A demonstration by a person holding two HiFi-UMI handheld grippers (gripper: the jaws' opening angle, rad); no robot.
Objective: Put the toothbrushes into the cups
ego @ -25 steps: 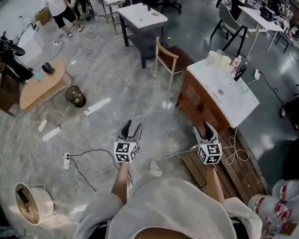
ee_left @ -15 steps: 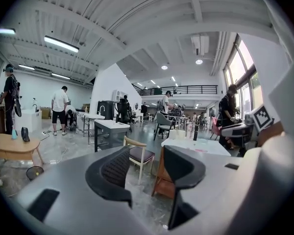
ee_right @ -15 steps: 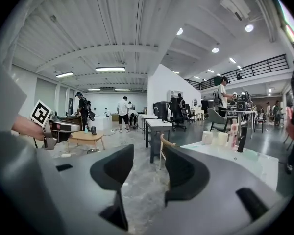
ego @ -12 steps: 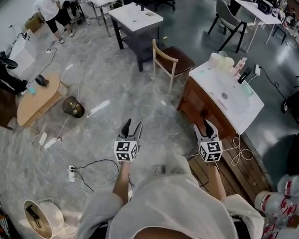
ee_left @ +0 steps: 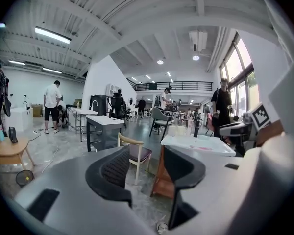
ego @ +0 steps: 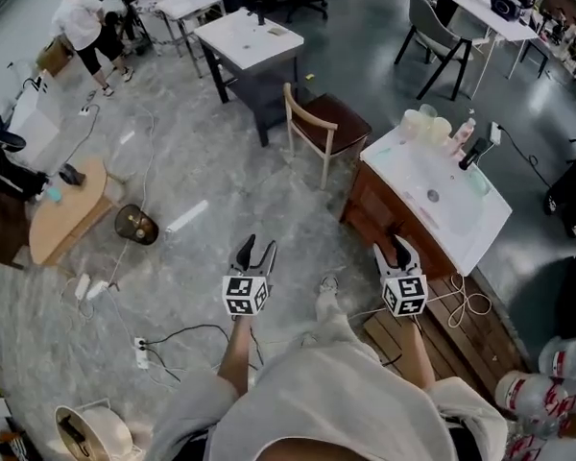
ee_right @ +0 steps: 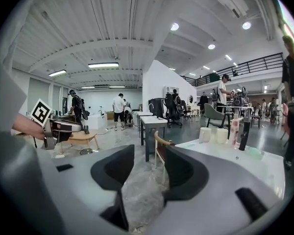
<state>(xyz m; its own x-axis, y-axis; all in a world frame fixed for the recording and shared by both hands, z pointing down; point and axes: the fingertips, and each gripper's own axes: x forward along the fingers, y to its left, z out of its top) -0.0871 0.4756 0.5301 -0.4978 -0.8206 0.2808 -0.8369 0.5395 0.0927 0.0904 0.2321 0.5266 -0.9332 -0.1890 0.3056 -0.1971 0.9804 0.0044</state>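
On the washstand (ego: 456, 214) two cups (ee_right: 204, 134) are standing at the far corner, one pink bottle (ee_right: 233, 129) is standing beside them, and one wooden chair (ego: 322, 123) is sitting just left of the washstand.

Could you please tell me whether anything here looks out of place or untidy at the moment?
Mostly the floor: a black cable loops loose from a white power strip close beside the person, where feet could catch it. On the washstand the cups stand upright at the far corner, and nothing looks spilled.
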